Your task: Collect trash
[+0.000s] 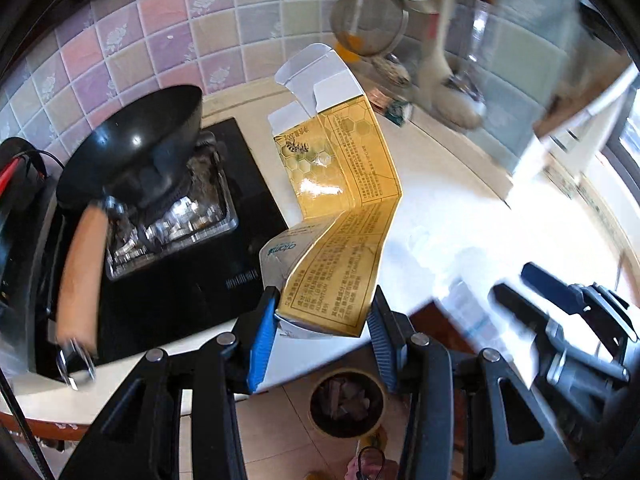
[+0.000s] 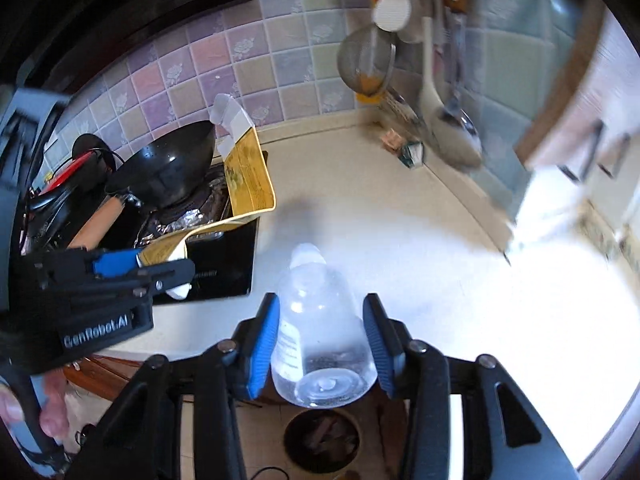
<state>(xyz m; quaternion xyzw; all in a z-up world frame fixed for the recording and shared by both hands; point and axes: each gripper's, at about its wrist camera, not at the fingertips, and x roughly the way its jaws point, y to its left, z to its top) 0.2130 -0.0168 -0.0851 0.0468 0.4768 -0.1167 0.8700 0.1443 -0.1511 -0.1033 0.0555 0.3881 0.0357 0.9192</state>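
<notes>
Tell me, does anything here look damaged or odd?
Yes: the yellow carton in the left claw is flattened and bent, its end flaps torn open. The clear plastic bottle sits between the right claw's fingers.

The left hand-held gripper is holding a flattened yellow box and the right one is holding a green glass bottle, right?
Not quite. The right hand-held gripper has a clear plastic bottle between its fingers, not a green glass one; the right wrist view shows it. The left hand-held gripper does hold the flattened yellow box.
</notes>
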